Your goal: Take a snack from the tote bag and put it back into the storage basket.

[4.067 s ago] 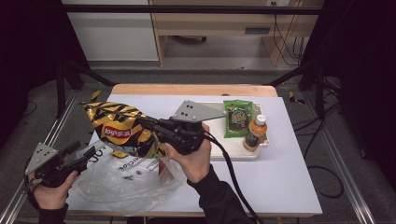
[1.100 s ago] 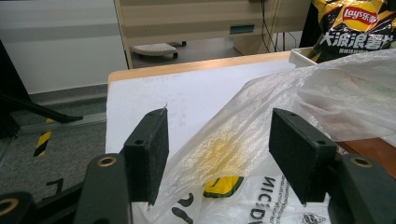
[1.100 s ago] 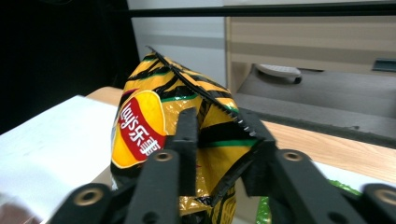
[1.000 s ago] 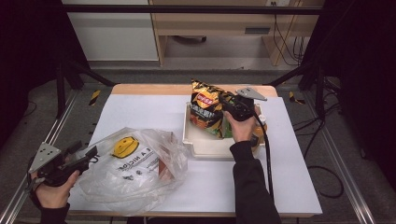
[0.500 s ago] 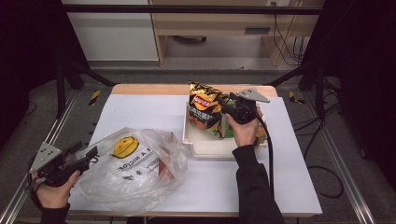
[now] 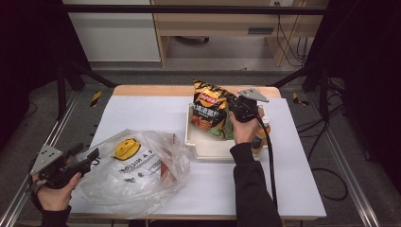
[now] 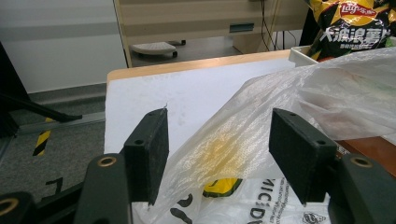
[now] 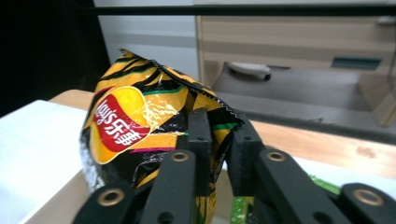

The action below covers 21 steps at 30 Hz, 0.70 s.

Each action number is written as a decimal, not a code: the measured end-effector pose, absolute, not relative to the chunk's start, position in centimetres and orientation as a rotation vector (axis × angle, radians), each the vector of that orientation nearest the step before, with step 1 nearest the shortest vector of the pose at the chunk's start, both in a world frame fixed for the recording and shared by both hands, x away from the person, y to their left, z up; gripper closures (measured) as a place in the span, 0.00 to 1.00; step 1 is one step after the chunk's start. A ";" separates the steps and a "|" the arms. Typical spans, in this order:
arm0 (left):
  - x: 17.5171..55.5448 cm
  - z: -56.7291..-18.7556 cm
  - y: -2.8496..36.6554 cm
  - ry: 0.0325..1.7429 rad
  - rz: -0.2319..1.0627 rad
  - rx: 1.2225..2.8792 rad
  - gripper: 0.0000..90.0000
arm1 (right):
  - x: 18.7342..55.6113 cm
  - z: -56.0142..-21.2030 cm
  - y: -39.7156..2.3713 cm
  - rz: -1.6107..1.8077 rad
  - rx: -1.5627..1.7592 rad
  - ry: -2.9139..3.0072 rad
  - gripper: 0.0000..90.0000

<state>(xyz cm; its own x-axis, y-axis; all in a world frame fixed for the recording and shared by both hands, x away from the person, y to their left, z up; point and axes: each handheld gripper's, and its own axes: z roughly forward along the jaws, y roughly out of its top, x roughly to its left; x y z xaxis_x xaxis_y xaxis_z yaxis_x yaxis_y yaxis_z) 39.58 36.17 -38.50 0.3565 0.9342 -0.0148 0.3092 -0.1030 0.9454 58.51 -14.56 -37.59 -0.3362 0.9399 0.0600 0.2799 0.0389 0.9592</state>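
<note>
While the right hand-held gripper (image 6: 235, 108) has just been closing, we see its jaws pinching the crisp bag's (image 6: 210, 113) edge, the bag upright in the white tray (image 6: 208, 150). Our left hand-held gripper (image 6: 87, 155) stays spread around the plastic bag (image 6: 142, 170) on the desk (image 6: 142, 113).

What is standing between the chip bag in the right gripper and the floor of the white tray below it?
Nothing visible blocks it. The chip bag, pinched by the right gripper, stands upright in the white tray; the tray's near floor is bare. A green packet lies behind the bag.
</note>
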 end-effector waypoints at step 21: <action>39.4 -38.4 36.0 1.130 0.795 1.626 0.42 | 53.4 -35.8 -14.6 1.396 1.157 1.703 0.48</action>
<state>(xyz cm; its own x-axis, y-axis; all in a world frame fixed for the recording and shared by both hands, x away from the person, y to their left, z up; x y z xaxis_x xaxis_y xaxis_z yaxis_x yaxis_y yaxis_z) 39.42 36.03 -38.36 0.3571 0.9340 -0.0125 0.3035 -0.1034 0.9472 53.42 -14.60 -35.84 -0.4053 0.9127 0.0517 0.2297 0.0469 0.9721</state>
